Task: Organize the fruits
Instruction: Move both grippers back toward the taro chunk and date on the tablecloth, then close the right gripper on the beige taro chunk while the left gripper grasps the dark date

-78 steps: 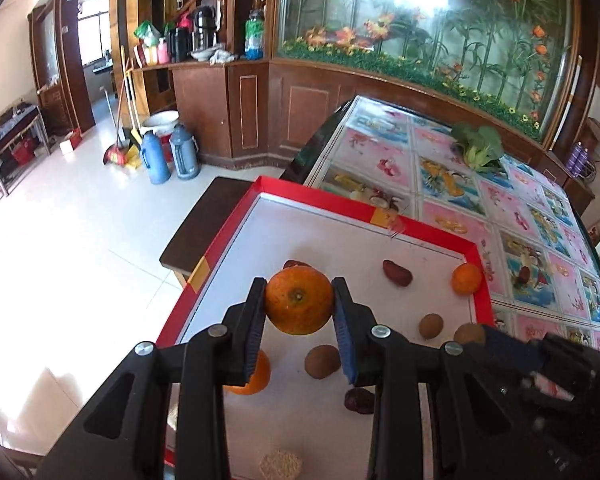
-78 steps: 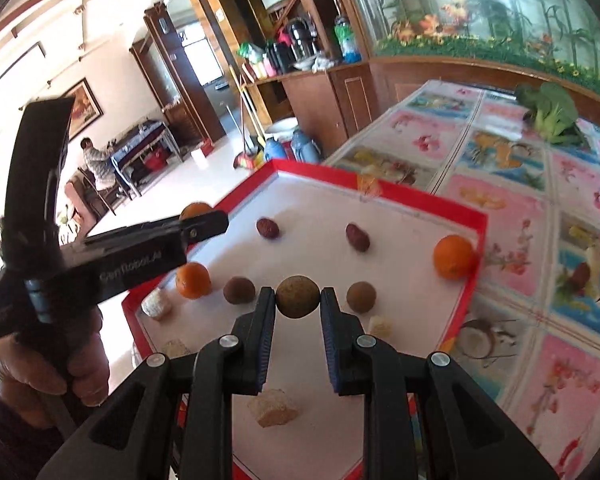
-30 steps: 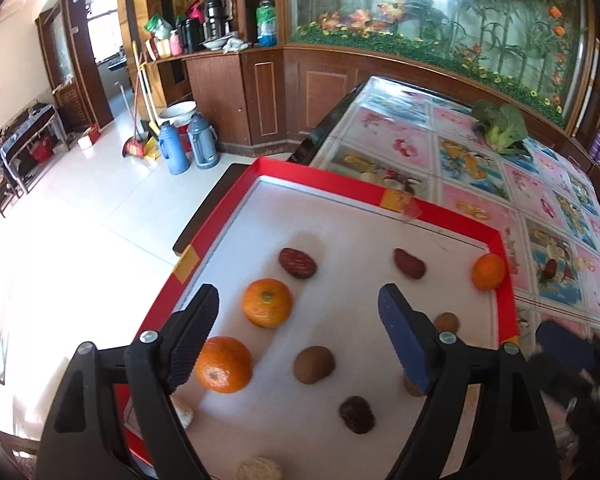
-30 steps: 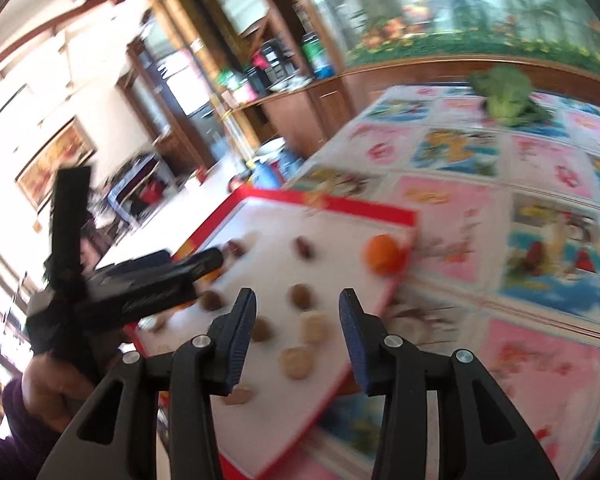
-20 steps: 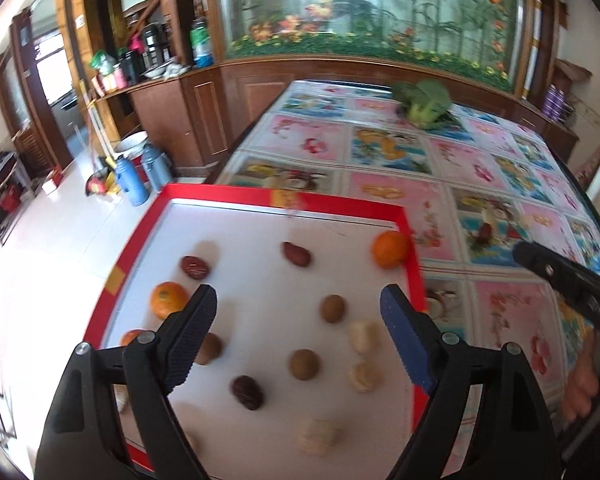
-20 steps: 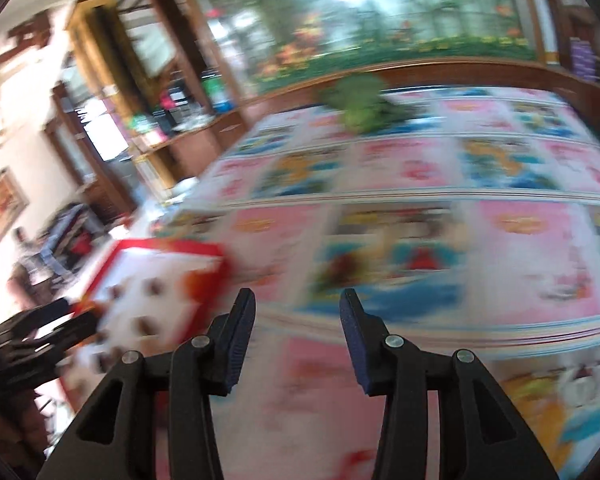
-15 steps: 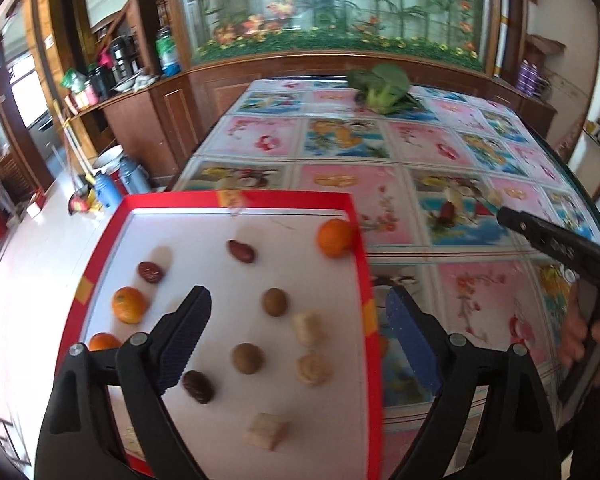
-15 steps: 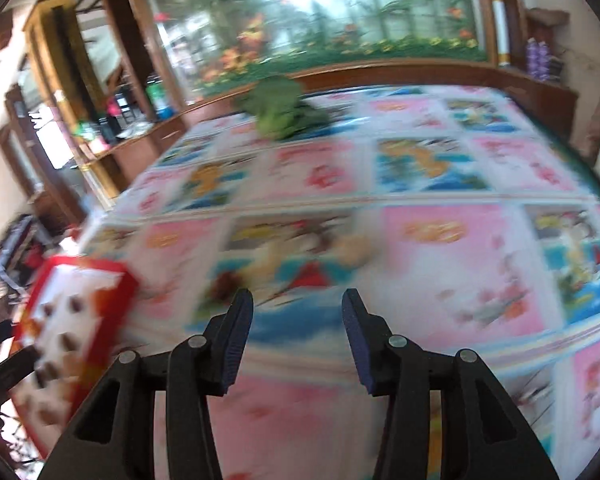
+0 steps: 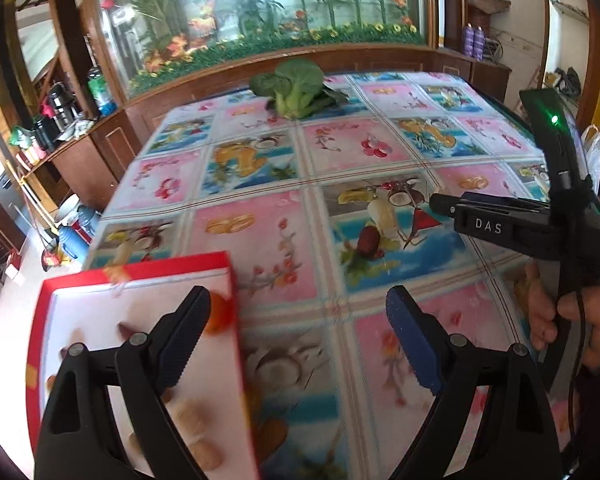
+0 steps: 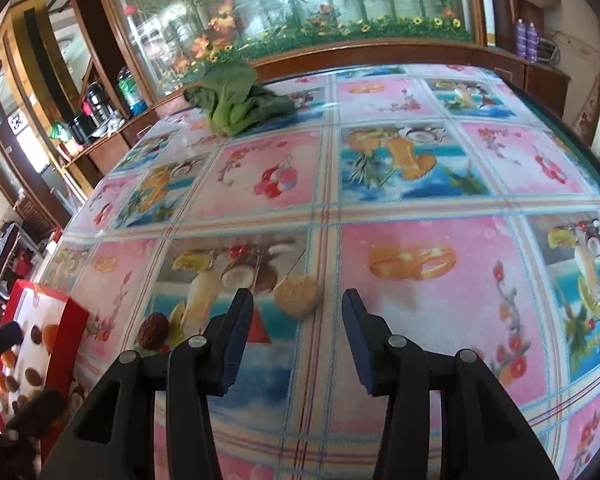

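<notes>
My left gripper [image 9: 298,320] stands wide open and empty, over the right rim of the red-edged white tray [image 9: 236,344]. In the tray lie an orange [image 9: 219,317], dark dates and pale lumps, all blurred. My right gripper [image 10: 298,312] is open too, low over the fruit-print tablecloth [image 10: 420,184]. A tan round fruit [image 10: 298,295] lies on the cloth just ahead of its fingertips, not between the pads. A dark red date [image 10: 153,330] lies on the cloth further left. The left wrist view shows the date [image 9: 368,239] near the right gripper's [image 9: 440,204] tips.
A green leafy vegetable [image 9: 296,84] lies at the table's far side, before a wooden ledge and a glass panel with plants. A person's hand [image 9: 560,312] holds the right gripper. The tray [image 10: 70,320] sits at the table's left end; the table's right edge [image 10: 580,148] curves away.
The left gripper let go of an orange, the right of a brown round fruit, both in the tray. Both then swung right, off the tray and out over the tablecloth.
</notes>
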Action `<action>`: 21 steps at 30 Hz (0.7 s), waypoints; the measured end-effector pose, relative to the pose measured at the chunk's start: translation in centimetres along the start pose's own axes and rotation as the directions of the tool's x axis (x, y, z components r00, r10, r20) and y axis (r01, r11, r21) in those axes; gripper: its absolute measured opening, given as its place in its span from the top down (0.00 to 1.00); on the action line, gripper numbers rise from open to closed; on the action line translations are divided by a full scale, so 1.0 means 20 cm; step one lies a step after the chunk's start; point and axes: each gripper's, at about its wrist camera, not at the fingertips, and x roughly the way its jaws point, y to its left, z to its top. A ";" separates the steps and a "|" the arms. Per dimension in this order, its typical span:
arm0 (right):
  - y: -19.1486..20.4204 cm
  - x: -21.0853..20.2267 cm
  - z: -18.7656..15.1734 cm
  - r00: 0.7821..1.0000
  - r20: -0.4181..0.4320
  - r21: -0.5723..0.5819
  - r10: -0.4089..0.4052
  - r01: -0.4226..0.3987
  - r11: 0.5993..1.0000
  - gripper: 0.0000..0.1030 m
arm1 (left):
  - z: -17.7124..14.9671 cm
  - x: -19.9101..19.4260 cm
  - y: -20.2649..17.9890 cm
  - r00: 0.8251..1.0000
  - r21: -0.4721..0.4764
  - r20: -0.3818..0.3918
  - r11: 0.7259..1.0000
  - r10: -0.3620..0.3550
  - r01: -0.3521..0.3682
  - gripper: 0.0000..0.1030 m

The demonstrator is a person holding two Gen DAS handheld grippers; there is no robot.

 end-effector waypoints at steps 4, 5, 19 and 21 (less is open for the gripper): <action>0.01 0.01 0.01 1.000 -0.005 -0.038 -0.025 0.024 0.999 0.58 | 0.05 0.13 -0.06 0.999 0.019 -0.037 1.000 0.001 0.000 0.13; 0.01 0.01 0.00 0.999 -0.008 -0.053 -0.039 0.039 0.998 0.61 | 0.07 0.16 -0.08 0.999 0.019 -0.042 1.000 -0.005 0.006 0.13; -0.14 0.00 0.06 0.999 -0.047 -0.054 -0.010 0.007 0.998 0.78 | 0.13 0.35 -0.18 0.992 0.040 -0.118 0.997 -0.055 0.060 0.46; -0.16 0.00 0.06 0.999 -0.053 -0.035 -0.010 0.008 0.999 0.78 | 0.13 0.36 -0.18 0.991 0.035 -0.122 0.997 -0.063 0.067 0.50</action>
